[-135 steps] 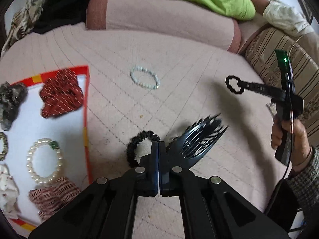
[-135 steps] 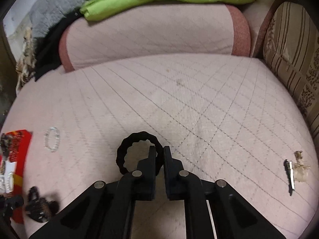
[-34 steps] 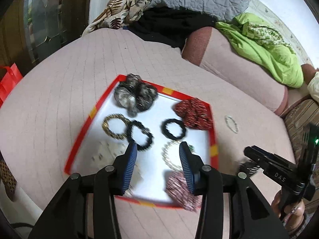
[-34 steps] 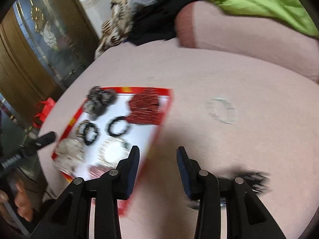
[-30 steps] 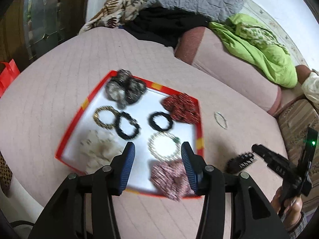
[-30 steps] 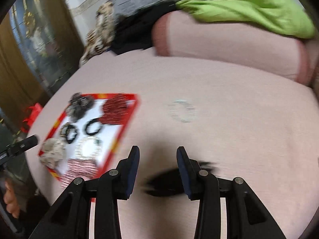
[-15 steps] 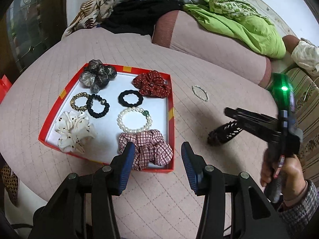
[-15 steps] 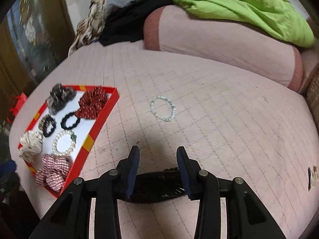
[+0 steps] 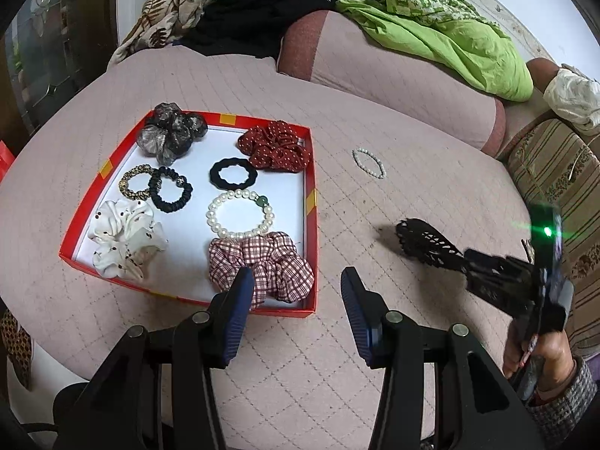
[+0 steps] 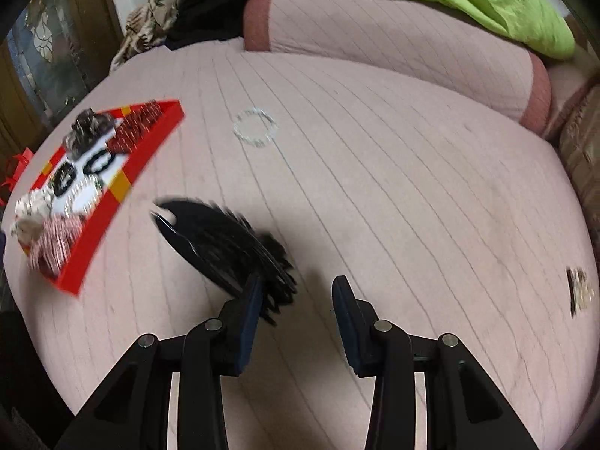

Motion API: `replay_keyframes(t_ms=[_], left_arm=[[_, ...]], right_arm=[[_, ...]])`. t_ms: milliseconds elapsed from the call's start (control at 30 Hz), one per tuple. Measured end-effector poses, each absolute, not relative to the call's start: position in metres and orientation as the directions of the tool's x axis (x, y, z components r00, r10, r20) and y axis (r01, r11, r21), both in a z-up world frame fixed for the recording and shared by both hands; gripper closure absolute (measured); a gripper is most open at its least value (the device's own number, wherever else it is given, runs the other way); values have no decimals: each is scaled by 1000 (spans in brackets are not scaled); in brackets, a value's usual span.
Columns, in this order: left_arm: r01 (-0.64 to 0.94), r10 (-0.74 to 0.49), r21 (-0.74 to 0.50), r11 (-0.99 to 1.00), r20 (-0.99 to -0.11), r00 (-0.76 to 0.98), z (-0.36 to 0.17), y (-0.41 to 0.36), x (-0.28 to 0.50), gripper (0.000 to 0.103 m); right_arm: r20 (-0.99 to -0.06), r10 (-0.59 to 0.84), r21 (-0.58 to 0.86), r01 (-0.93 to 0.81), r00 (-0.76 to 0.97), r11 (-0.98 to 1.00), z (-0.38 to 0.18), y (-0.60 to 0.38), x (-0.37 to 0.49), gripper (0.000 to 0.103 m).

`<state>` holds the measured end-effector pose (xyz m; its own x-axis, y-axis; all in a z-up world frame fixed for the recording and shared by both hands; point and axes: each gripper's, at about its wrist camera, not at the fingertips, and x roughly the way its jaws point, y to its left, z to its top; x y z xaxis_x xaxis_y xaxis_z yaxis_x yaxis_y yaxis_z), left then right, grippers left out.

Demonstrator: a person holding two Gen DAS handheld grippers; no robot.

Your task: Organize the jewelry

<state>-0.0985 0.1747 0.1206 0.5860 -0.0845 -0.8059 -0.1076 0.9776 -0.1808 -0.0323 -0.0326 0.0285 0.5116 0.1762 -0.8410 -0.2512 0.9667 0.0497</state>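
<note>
- The left hand-held gripper (image 9: 294,292) is released, its blue-padded fingers (image 9: 237,302) spread wide with nothing between them, above the bed (image 9: 412,195).
- Just ahead of its left finger sits the red tray (image 9: 310,202); the plaid scrunchie (image 9: 262,258) in the near corner lies right at that fingertip.
- Further ahead in the tray: a pearl bracelet (image 9: 240,214), a black scrunchie (image 9: 233,173), a red dotted scrunchie (image 9: 275,145), a grey scrunchie (image 9: 170,133), a thin black hair tie (image 9: 169,189) touching a gold one (image 9: 133,182), and a white scrunchie (image 9: 125,238).
- Ahead and to the right of the left hand-held gripper, outside the tray, a small bead bracelet (image 9: 369,163) lies on the bed.
- The right hand-held gripper (image 10: 296,298) is also released, fingers apart.
- A black comb-like clip (image 10: 221,243) lies just ahead of its left finger; the picture is blurred, so whether the clip touches that finger I cannot tell. From the left wrist the clip (image 9: 427,243) shows at the right gripper's tip, above the bed.
- Far right of the right hand-held gripper, a small blurred hairpin (image 10: 579,290) lies on the bed.
</note>
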Motion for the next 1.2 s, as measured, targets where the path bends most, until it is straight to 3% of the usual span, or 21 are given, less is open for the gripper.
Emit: replay_keyframes(t_ms=[300,433,533,900,1200], left_arm=[[-55,-99,-157,986,-820,564,117,152,-90,56],[-27,-97,-136,990,-824,559,118,141,-76,56],[-9,-96,-121,993,-826,555,119,133,-58,56],[-9,-139,-171,985,-829,542,120,115,52,56],[-62,-185,-237,970,-874,449,67,110,150,56]], right_arm=[[-834,199,134,-162,515,978,29,-93,-68,60],[-802,250,206,-141,543,968,37,-108,-73,46],[-770,295,258,-146,566,955,44,-109,-74,44],[-687,430,359,-241,586,902,47,-86,-54,33],[-663,481,352,-329,573,876,39,-64,-39,24]])
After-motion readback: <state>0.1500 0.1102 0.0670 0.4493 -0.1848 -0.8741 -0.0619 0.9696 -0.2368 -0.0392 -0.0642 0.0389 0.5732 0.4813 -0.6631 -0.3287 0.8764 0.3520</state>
